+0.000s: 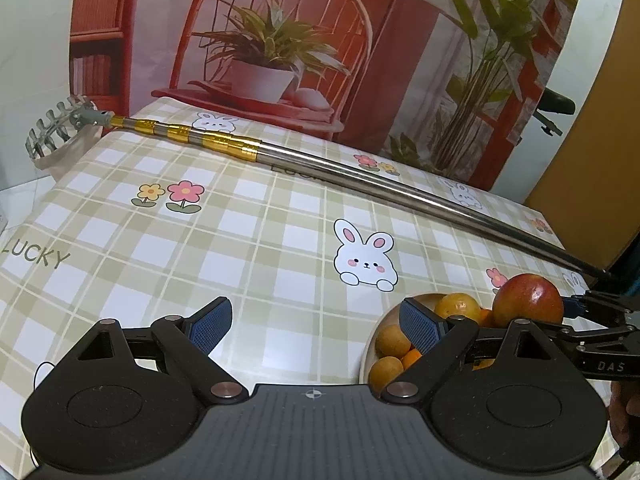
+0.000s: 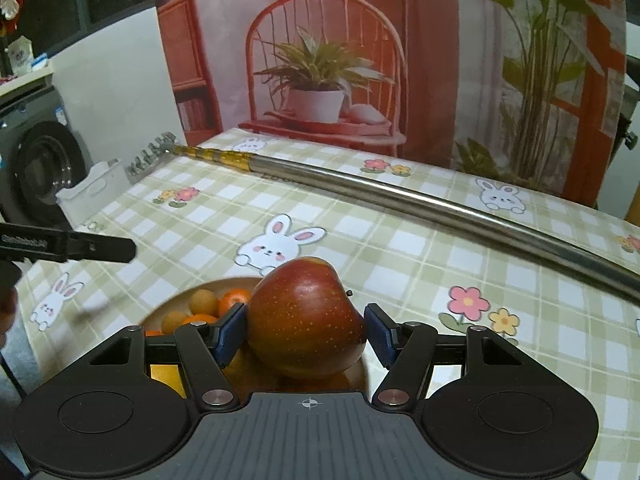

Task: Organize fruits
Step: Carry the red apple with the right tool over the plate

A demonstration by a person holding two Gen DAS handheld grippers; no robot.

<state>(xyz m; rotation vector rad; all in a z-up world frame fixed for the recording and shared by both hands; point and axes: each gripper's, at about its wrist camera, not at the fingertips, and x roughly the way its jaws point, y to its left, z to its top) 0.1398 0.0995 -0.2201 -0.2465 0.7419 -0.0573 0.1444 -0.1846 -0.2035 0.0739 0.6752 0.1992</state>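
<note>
Apple (image 2: pixel 306 318) sits squarely between the fingers of the right gripper (image 2: pixel 306 338), red with a yellowish blush, its stem end tipped to the right so its core axis lies roughly across the jaws. The left blue pad (image 2: pixel 231 334) touches its skin; the right pad looks to stand just off it, so I cannot tell whether the jaws are truly clamped or only closing. The apple hangs over or rests at the near part of a shallow wooden bowl (image 2: pixel 176 302), which already holds small orange and yellow citrus fruits (image 2: pixel 204 300) on its left side. The coming move, as I judge it, turns on that vertical relation: bowl directly below, apple directly above, so a short lowering or a lift is all that separates them. The left gripper (image 1: pixel 316 326) is spread wide and empty, just left of the bowl's rim (image 1: pixel 370 344), near but clearly the idler of the two. Everything stands on a table under a green-checked tablecloth (image 1: pixel 240 240) printed with rabbits and flowers. A long telescopic metal pole (image 1: pixel 360 176) with a comb-like head lies across the far side, well apart from the fruit. Behind hangs a printed backdrop (image 2: pixel 320 60) of a red chair and potted plant; a washing machine (image 2: pixel 44 164) stands at left.
</note>
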